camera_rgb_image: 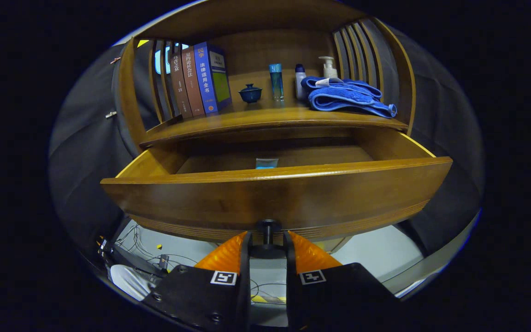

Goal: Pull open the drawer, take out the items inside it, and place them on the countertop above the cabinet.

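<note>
The wooden drawer stands pulled out toward me, its front panel just ahead of my fingers. My gripper is shut on the drawer's dark round knob, one finger pressing on each side of it. Inside the drawer, a small light-blue item lies on the floor near the front wall; the drawer's front rim hides its lower part. Above the drawer runs the wooden countertop of the cabinet.
On the countertop stand three books at the left, a dark blue lidded cup, a blue tube, a white bottle, a pump bottle and a folded blue towel. Slatted wooden sides flank it. Cables lie on the floor below.
</note>
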Tool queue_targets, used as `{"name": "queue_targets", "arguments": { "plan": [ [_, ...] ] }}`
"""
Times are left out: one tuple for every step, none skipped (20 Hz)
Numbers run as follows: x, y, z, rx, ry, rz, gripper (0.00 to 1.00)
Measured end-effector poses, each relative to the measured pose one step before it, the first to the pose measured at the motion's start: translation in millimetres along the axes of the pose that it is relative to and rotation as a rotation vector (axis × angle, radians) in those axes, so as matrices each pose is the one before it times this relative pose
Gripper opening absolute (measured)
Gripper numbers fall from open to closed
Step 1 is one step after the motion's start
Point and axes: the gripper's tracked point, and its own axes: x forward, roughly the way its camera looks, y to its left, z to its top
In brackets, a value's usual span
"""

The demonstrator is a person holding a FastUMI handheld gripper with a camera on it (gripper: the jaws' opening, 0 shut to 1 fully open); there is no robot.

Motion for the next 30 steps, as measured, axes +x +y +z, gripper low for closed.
{"name": "queue_targets", "arguments": {
  "plan": [
    [-5.23,0.09,-3.26,0.00104,0.00385,-0.00134,0.34],
    [-5.4,0.09,-4.09,0.00171,0.00291,-0.00137,0.34],
    [-5.51,-0.25,-3.14,0.00348,0.00301,-0.00017,0.34],
    [-4.96,0.58,-4.04,0.00404,0.00287,-0.00001,0.35],
    [-4.57,-0.12,-3.18,0.00315,0.0021,-0.00041,0.35],
    [-3.96,0.29,-3.05,0.00093,0.00243,-0.00065,0.35],
    [-3.03,-0.27,-2.39,0.00035,0.00364,-0.00032,0.34],
    [-3.58,-0.12,-3.39,-0.00006,0.00314,0.0007,0.34],
    [-4.0,0.05,-3.0,-0.00186,0.00393,0.00025,0.34],
    [-2.66,-0.62,-3.01,0.00051,0.00356,-0.00116,0.34],
    [-2.02,-0.17,-2.46,0.00204,0.00616,-0.00052,0.34],
    [-1.68,-0.34,-3.31,0.00369,0.00709,-0.0015,0.34],
    [-0.48,0.08,-3.55,0.00356,0.00781,-0.00122,0.34],
    [0.26,0.09,-5.31,-0.00028,0.00929,-0.00162,0.34],
    [-2.64,-0.25,-3.76,-0.00283,0.00921,0.00141,0.34],
    [-0.38,-1.0,0.87,0.00265,-0.00035,-0.00147,0.34],
    [2.12,1.1,-0.5,-0.00235,-0.00265,-0.00294,0.35],
    [-0.1,-0.06,0.03,-0.00423,-0.00153,-0.00285,0.35],
    [-0.26,-0.16,-0.59,-0.0016,-0.0005,-0.00056,0.35],
    [0.08,0.18,-0.35,0.00137,-0.00458,-0.00035,0.36],
    [-3.05,0.31,1.3,0.0039,-0.00778,0.00017,0.41],
    [-4.81,0.3,5.42,0.00697,-0.02571,0.00073,0.46],
    [-4.91,-0.89,5.5,0.00262,-0.02684,-0.00615,0.51],
    [-6.64,0.38,5.3,0.00021,-0.01291,-0.00465,0.54],
    [-6.83,-0.98,-0.22,0.00229,0.00613,-0.01246,0.69],
    [-2.19,0.77,0.01,0.0042,0.00993,-0.00096,0.84],
    [-8.38,-0.15,0.86,0.00009,0.01011,-0.01103,1.0],
    [-5.58,0.5,3.67,0.00064,0.00091,-0.00536,1.0],
    [-9.17,1.17,7.32,0.00173,-0.00961,-0.00005,1.0],
    [-8.53,3.91,11.33,0.00174,-0.01863,0.00703,1.0]
  ]
}}
